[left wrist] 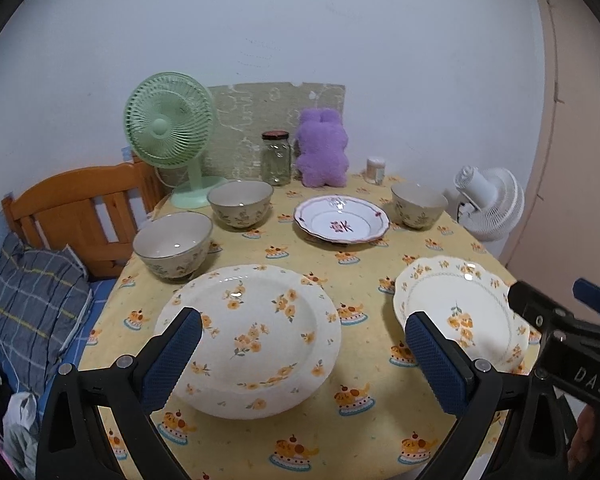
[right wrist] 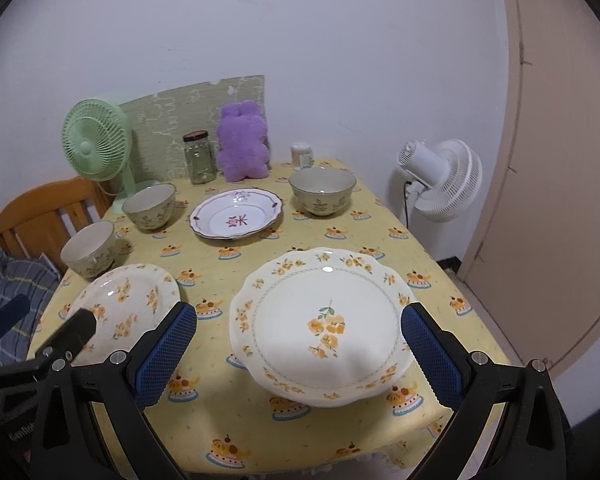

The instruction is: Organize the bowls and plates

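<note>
On the yellow tablecloth lie three plates and three bowls. A cream plate with scattered orange flowers (left wrist: 256, 340) (right wrist: 128, 300) lies front left, under my open left gripper (left wrist: 300, 336). A scalloped cream plate with one orange sprig (right wrist: 324, 320) (left wrist: 460, 312) lies front right, below my open right gripper (right wrist: 298, 328). A white plate with a pink motif (left wrist: 342, 220) (right wrist: 236, 212) sits further back. Two floral bowls (left wrist: 174, 246) (left wrist: 240, 202) stand at the left, a third (left wrist: 418, 204) (right wrist: 323, 190) at the back right. Neither gripper holds anything.
At the table's back stand a green fan (left wrist: 170, 128), a glass jar (left wrist: 276, 158), a purple plush toy (left wrist: 322, 148) and a small cup (left wrist: 375, 170). A white fan (right wrist: 444, 180) stands off the right edge. A wooden bed frame (left wrist: 76, 208) and pillow lie left.
</note>
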A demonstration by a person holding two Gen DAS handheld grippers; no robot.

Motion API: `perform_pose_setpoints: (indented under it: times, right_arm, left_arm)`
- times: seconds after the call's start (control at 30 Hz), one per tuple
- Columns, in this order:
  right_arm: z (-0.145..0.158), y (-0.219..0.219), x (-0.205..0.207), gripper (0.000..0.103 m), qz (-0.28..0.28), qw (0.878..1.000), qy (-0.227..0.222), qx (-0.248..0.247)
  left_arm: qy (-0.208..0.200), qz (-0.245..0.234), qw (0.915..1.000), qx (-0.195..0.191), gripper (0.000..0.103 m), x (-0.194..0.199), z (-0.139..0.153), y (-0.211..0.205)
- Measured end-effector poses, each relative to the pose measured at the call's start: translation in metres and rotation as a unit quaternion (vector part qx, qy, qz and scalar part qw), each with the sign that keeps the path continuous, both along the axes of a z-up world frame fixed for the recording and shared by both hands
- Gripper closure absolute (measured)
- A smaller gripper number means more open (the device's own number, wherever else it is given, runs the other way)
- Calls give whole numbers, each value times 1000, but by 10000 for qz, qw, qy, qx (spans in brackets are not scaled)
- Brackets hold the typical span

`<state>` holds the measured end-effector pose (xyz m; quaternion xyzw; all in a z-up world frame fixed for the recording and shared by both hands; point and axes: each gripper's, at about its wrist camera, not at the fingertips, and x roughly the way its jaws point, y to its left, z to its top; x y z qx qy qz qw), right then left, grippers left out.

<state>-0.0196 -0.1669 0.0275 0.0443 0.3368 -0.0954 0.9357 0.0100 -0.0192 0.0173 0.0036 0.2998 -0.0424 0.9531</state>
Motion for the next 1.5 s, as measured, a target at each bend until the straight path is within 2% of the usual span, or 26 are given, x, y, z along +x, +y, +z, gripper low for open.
perform_pose_setpoints:
  times: [0.13,0.23,0.27,0.33,0.6,0.8,1.0,1.17,1.27,1.33,1.5]
  right_arm:
    - [-6,-2,9,1,-127,9998,-12,141]
    - [-11,-6,22,4,-164,9997,51,153]
    - [-13,-8,24,5,-172,9998,73,-24]
    - [-15,-13,32,6,-173,9997,128,-60]
    - [-29,-54,79,10,28,9993,364,-49]
    - [-39,-88,104,13,154,9982,579,-3]
    - [-58,-113,120,15,283,9960,846,68]
    - [-79,-128,133,18,408,9924,1154,123]
    - [-91,-131,136,20,533,9897,1314,169]
    - [-97,-132,139,21,620,9876,1436,167]
    - [-109,-132,144,27,819,9827,1652,174]
  left_arm:
    - [133,-100,9999,42,6,11,-6,-6]
    - [253,-160,9996,-11,8,21,-10,-11]
    - [299,-193,9994,-46,10,26,-12,-14]
    - [347,-201,9992,-57,13,35,-15,-21]
    - [594,-141,9981,-48,18,73,-27,-61]
    - [938,16,9956,12,20,96,-44,-95]
    - [1250,119,9921,22,20,108,-62,-120]
    - [1552,402,9870,-55,24,112,-82,-130]
    - [1697,502,9842,-75,25,113,-92,-134]
    - [1801,571,9819,-102,31,114,-97,-136]
    - [1972,650,9780,-208,33,114,-105,-140]
